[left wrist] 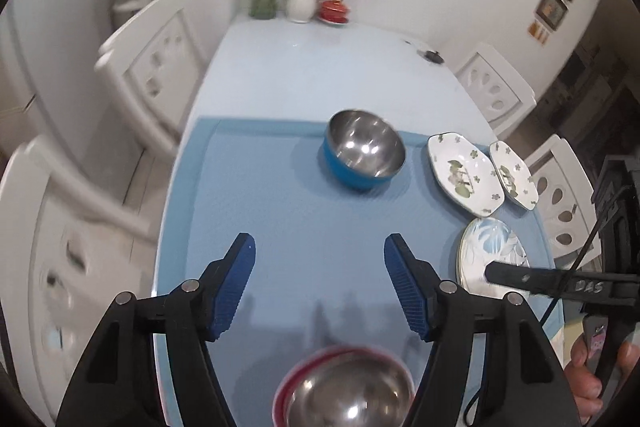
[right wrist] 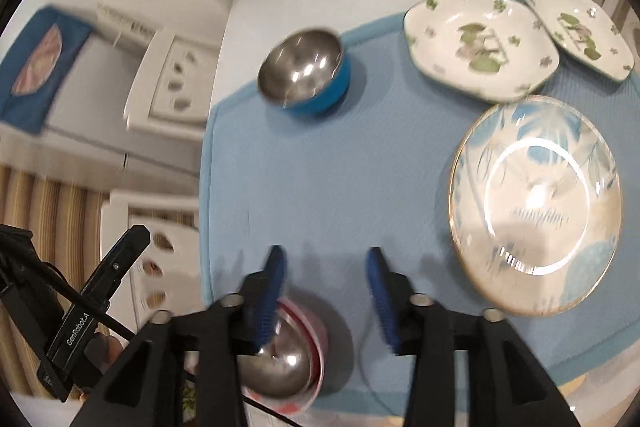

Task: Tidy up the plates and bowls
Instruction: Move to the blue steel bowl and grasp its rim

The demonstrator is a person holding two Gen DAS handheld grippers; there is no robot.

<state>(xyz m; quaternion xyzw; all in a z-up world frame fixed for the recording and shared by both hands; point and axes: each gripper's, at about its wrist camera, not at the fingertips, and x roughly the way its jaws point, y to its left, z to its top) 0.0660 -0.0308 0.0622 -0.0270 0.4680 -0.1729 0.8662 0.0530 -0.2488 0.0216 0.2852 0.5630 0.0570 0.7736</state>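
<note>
A pale blue table [left wrist: 280,67] carries a darker blue mat [left wrist: 280,207]. On the mat sit a blue steel-lined bowl [left wrist: 363,155], two floral dishes [left wrist: 464,173] [left wrist: 514,175], a blue-patterned plate [right wrist: 536,205], possibly stacked, and a red bowl [left wrist: 348,391].

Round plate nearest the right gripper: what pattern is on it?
Pale blue leaves on white with a gold rim; it shows best in the right wrist view.

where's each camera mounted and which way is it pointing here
Left wrist: sits on the left gripper, looks steeply down along the table at the blue bowl; its open fingers, the right gripper and a hand show.
Right wrist: sits on the right gripper, looks down at the round plate; its open fingers show.
Shared: blue bowl, round plate, two floral dishes, red bowl.
</note>
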